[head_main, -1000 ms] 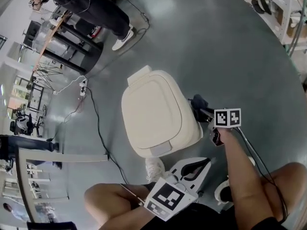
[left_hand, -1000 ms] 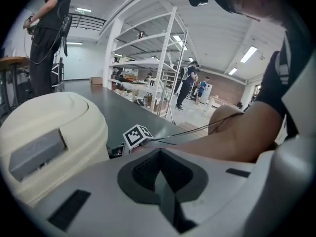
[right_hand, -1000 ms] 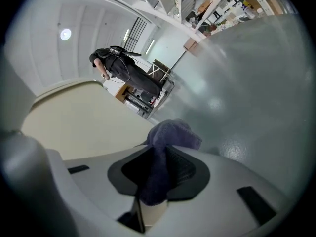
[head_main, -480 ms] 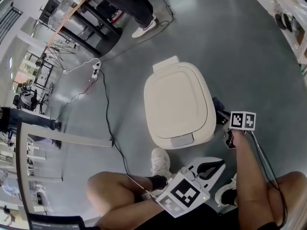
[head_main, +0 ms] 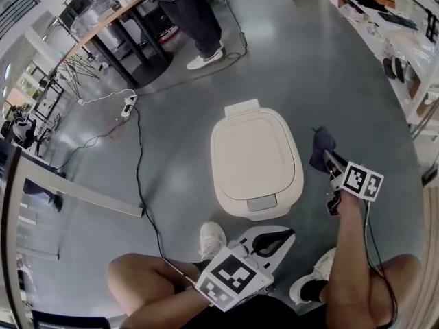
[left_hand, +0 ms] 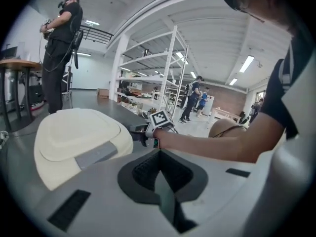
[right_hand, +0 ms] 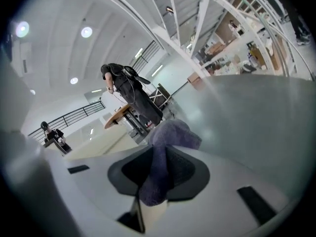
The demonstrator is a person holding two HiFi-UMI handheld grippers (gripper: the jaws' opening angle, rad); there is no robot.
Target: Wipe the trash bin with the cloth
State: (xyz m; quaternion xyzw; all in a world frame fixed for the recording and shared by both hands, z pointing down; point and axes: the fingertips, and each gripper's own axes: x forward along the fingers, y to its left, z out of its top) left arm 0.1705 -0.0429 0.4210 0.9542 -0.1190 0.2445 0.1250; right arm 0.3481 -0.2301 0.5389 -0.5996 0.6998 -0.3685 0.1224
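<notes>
A cream trash bin [head_main: 255, 163] with its lid down stands on the grey floor, also seen at the left of the left gripper view as the bin [left_hand: 74, 139]. My right gripper [head_main: 329, 162] hangs beside the bin's right side, shut on a dark purple cloth [head_main: 321, 148]; the cloth [right_hand: 160, 162] bulges out between the jaws in the right gripper view. My left gripper [head_main: 271, 240] sits low in front of the bin, near my knees, shut with nothing in it [left_hand: 159, 179].
A black cable [head_main: 140, 177] and a white power strip [head_main: 127, 105] lie on the floor left of the bin. A person [head_main: 188, 16] stands by a table at the back. Shelving [head_main: 405, 40] lines the right side. My shoes [head_main: 211, 240] are just before the bin.
The head view has swung, so the bin sits more centred and upright in view. My right gripper with the cloth has moved to the right, a little away from the bin's side.
</notes>
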